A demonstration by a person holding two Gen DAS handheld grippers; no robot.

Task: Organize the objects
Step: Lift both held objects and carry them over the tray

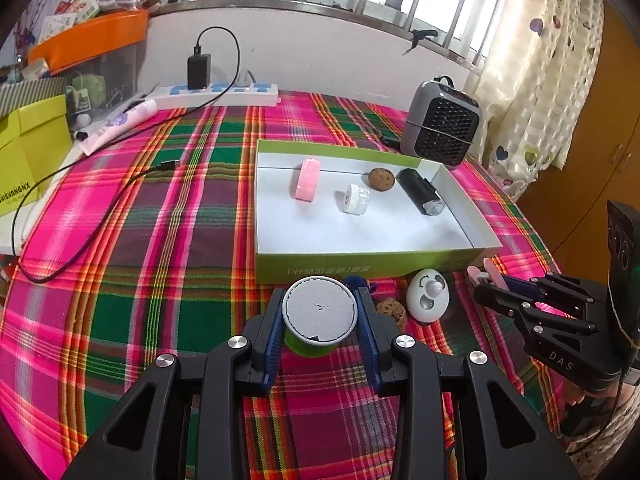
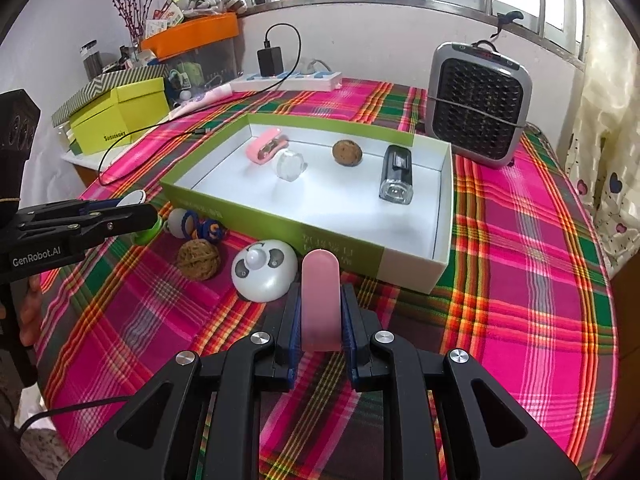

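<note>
- The box (image 1: pixel 486 245) lies ahead of me on the checked cloth (image 1: pixel 160 208), open-topped. Four things already sit in its far half: a pink case (image 1: pixel 307 180), a clear jar (image 1: pixel 356 199), a brown ball (image 1: pixel 381 179) and a black torch (image 1: pixel 421 192). The near half is bare, so I judge that is where to set things down.
- My left gripper (image 1: pixel 319 316) is closed on a green cup (image 1: pixel 318 322) with a white lid, held just short of the near wall. To do this well I lift it clear of that wall before going forward, and keep it upright.
- My right gripper (image 2: pixel 320 308) is pinched on a pink stick (image 2: pixel 320 300), just near of the box's near right corner. I carry it in on the right side, well apart from the torch.
- The white egg-shaped toy (image 2: pixel 264 276) and the walnut (image 2: pixel 199 259) wait on the cloth near the box; I must not knock them.
</note>
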